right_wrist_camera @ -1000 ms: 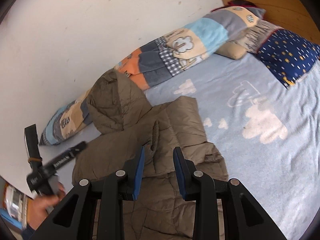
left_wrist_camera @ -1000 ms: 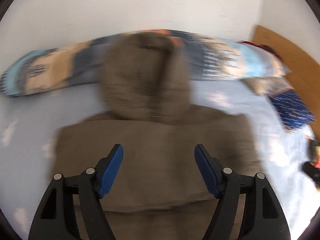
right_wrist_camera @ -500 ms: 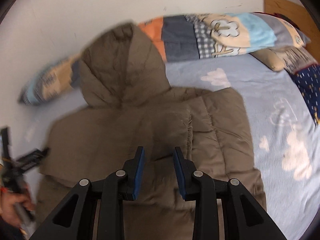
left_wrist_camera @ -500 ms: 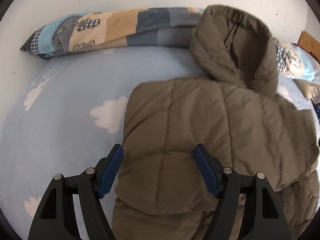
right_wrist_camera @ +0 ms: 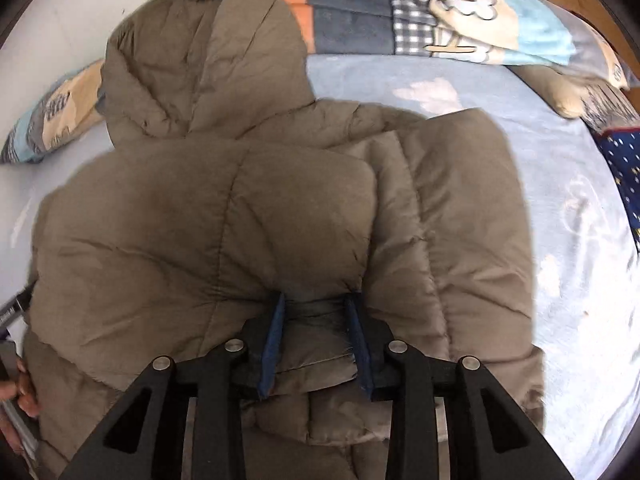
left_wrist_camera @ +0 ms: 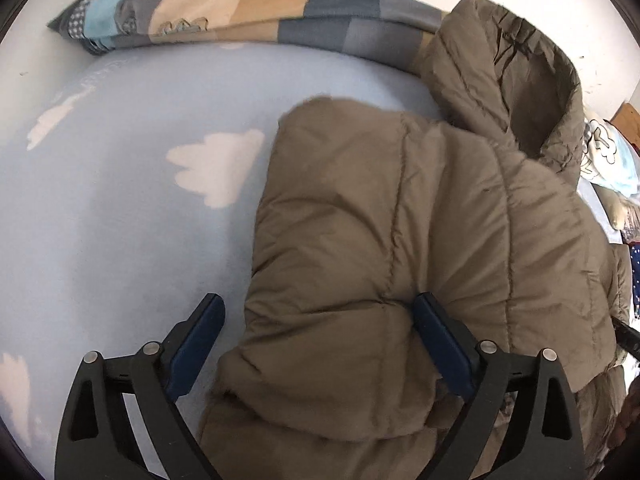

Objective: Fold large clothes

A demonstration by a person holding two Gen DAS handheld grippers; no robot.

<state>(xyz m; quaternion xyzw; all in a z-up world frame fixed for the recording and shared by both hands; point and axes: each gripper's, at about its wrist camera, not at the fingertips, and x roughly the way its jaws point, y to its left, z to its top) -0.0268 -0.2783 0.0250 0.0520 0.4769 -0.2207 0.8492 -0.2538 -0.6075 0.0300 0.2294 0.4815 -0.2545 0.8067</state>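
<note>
An olive-brown puffer jacket lies on the light blue bed, its hood up against the long patchwork pillow. Both sleeves are folded in over the body. My left gripper is open, its jaws straddling the jacket's left folded edge, low over it. In the right wrist view the jacket fills the frame. My right gripper is partly open, with its fingers pressed into the folded sleeve fabric at the middle; a ridge of fabric sits between them.
A long patchwork pillow runs along the white wall. The blue sheet with white clouds lies bare left of the jacket. A navy starred cushion and a tan pillow sit at the right. A hand shows at the left edge.
Both grippers have dropped lower and closer to the jacket. The left one swung left to the jacket's left edge; the right one moved to its middle and now presses into the fabric.
</note>
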